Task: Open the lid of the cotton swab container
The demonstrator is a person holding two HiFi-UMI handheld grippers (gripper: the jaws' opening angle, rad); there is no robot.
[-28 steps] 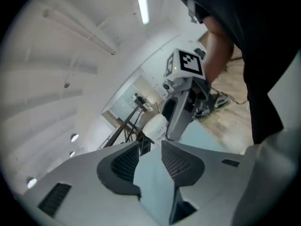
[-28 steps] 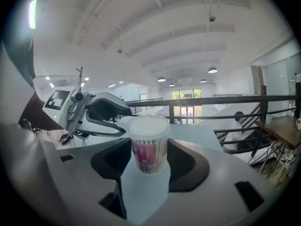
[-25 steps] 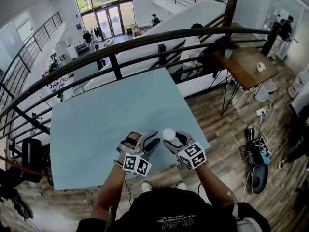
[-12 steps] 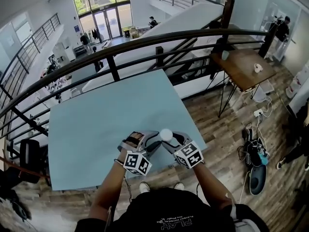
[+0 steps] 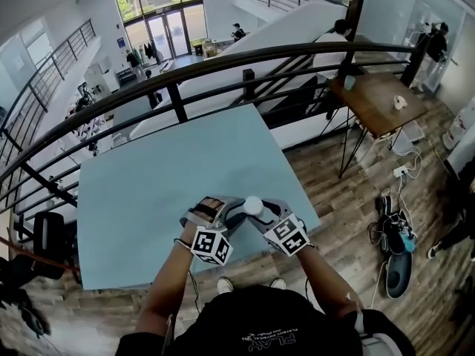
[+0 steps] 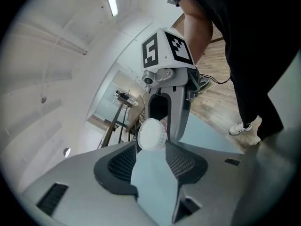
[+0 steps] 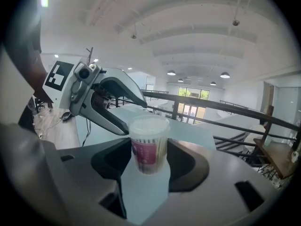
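The cotton swab container (image 7: 148, 157) is a small clear cup with a red label and a white lid (image 7: 148, 125). My right gripper (image 7: 149, 147) is shut on its body and holds it upright just above the table's near edge. In the head view the lid (image 5: 253, 205) shows between both grippers. My left gripper (image 6: 151, 142) faces the lid (image 6: 152, 134) head-on. Its jaws have just been opening and now stand wide, with the lid at their tips and no clear pressure on it. Its fingers (image 7: 110, 114) reach in from the left, beside and above the lid.
A pale blue table (image 5: 163, 176) spreads out ahead, its near edge under the grippers. Beyond it runs a dark railing (image 5: 223, 61). A wooden side table (image 5: 378, 99) stands to the right, with bags and cables (image 5: 393, 236) on the plank floor.
Both grippers have rolled a little around the container and hardly shifted. The container stays in the right gripper.
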